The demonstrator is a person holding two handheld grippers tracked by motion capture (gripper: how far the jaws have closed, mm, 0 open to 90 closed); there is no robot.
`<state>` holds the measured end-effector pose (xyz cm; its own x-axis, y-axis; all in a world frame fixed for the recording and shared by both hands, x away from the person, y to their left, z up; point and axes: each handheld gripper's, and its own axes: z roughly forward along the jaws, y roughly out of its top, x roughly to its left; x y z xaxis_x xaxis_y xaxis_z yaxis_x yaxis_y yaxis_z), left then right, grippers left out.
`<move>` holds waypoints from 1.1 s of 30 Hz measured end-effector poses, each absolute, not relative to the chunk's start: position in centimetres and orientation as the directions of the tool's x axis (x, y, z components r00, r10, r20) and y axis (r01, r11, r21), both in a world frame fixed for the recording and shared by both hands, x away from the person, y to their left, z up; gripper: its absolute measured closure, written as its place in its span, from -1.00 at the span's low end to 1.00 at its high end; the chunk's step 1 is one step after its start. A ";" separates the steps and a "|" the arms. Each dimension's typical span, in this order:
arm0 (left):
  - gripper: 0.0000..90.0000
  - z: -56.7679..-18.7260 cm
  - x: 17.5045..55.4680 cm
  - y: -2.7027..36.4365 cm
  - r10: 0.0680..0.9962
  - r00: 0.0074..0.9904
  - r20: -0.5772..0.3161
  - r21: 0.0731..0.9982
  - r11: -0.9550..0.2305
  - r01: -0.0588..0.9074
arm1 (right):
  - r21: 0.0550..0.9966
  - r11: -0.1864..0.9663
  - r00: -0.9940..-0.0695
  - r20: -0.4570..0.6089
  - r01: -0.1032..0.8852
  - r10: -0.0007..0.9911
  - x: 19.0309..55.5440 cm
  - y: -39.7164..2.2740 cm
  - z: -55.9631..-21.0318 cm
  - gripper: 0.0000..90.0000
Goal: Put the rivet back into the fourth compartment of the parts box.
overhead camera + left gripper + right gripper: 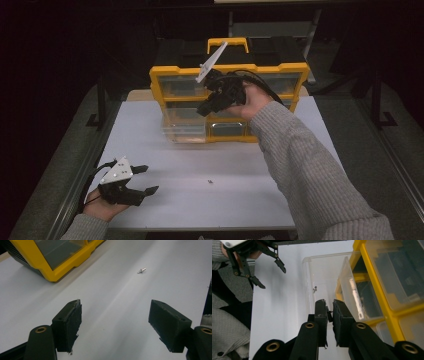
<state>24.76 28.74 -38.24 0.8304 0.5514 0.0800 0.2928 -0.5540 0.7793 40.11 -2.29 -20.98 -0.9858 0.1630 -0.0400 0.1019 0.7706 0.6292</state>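
A yellow organizer [175,73] with clear drawers stands at the back of the white table [240,200]. One clear drawer [182,131] is pulled out at its lower left. My right gripper [204,110] is held at the organizer's front, just above that drawer's right edge. In the right gripper view its jaws [330,305] stand together with a thin slit over the drawer [322,272]; I cannot tell if they pinch its wall. A small metal screw [210,181] lies on the table. My left gripper [150,179] rests open near the front left, and the screw [141,270] lies ahead of it [115,325].
A second clear drawer [352,290] sticks out tilted from the organizer's yellow frame [372,272]. The organizer's corner [50,275] sits left of the open jaws. Metal rails [80,175] run along the table's sides. A grey sleeve [310,170] crosses the right half.
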 end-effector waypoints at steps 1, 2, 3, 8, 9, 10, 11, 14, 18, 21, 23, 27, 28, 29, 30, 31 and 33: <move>-0.42 -38.3 24.8 28.7 0.551 0.830 0.080 0.780 -0.553 0.292 | 0.630 0.770 -0.987 -0.039 0.098 0.158 40.3 -1.9 -21.1 0.81; -0.42 -38.3 24.8 28.7 0.551 0.831 0.080 0.780 -0.553 0.292 | 0.628 0.772 -0.987 -0.038 0.098 0.157 40.4 -1.5 -21.2 0.81; -0.42 -38.3 24.8 28.7 0.550 0.831 0.082 0.779 -0.555 0.291 | 0.625 0.775 -0.988 -0.037 0.097 0.153 40.5 -1.2 -21.4 0.81; -0.42 -38.3 24.8 28.8 0.554 0.829 0.079 0.783 -0.549 0.292 | 0.615 0.783 -0.989 -0.024 0.098 0.143 41.0 0.5 -21.9 0.81; -0.42 -38.3 24.8 28.8 0.555 0.828 0.075 0.785 -0.545 0.294 | 0.614 0.783 -0.989 -0.022 0.100 0.143 41.1 0.8 -22.1 0.81; -0.42 -38.4 24.7 28.7 0.562 0.825 0.062 0.794 -0.529 0.300 | 0.610 0.786 -0.990 -0.018 0.102 0.143 41.2 1.0 -22.2 0.80; -0.42 -38.4 24.7 28.7 0.561 0.826 0.061 0.794 -0.529 0.300 | 0.604 0.790 -0.989 -0.017 0.105 0.144 41.3 1.3 -22.3 0.81; -0.42 -38.3 24.8 28.7 0.555 0.829 0.070 0.789 -0.539 0.295 | 0.593 0.798 -0.990 -0.013 0.107 0.142 41.5 1.9 -22.9 0.80; -0.42 -38.2 24.8 28.8 0.555 0.829 0.074 0.789 -0.541 0.292 | 0.580 0.807 -0.990 -0.007 0.111 0.141 41.7 2.5 -23.5 0.80; -0.42 -38.2 24.8 28.8 0.555 0.829 0.074 0.790 -0.540 0.291 | 0.579 0.807 -0.990 0.000 0.114 0.140 41.7 2.7 -23.7 0.79; -0.42 -38.2 24.7 28.8 0.557 0.828 0.068 0.790 -0.537 0.296 | 0.577 0.810 -0.990 -0.013 0.104 0.137 41.6 2.8 -23.7 0.73; -0.42 -38.2 24.7 28.9 0.555 0.828 0.074 0.791 -0.539 0.291 | 0.583 0.805 -0.990 -0.015 0.107 0.143 41.6 2.8 -23.7 0.67; -0.42 -38.3 24.7 28.8 0.561 0.825 0.064 0.799 -0.525 0.295 | 0.584 0.804 -0.989 -0.014 0.109 0.145 41.6 2.7 -23.7 0.67; -0.42 -38.3 24.7 28.8 0.560 0.826 0.066 0.798 -0.527 0.294 | 0.585 0.804 -0.989 -0.014 0.110 0.146 41.6 2.6 -23.6 0.67; -0.42 -38.2 24.8 28.9 0.557 0.828 0.071 0.793 -0.535 0.291 | 0.588 0.801 -0.989 -0.013 0.113 0.150 41.6 2.5 -23.5 0.67; -0.42 -38.2 24.8 28.9 0.554 0.829 0.076 0.790 -0.541 0.289 | 0.591 0.799 -0.989 -0.015 0.112 0.149 41.5 2.4 -23.4 0.67; -0.42 -38.3 24.8 28.9 0.555 0.829 0.074 0.789 -0.540 0.291 | 0.597 0.795 -0.989 -0.018 0.109 0.148 41.4 2.0 -23.0 0.66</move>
<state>24.75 28.86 -38.26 0.8288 0.5546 0.0736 0.2914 -0.5402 0.7895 41.35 2.04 -23.04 -0.9888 0.1485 -0.0177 0.1086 0.7946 0.5973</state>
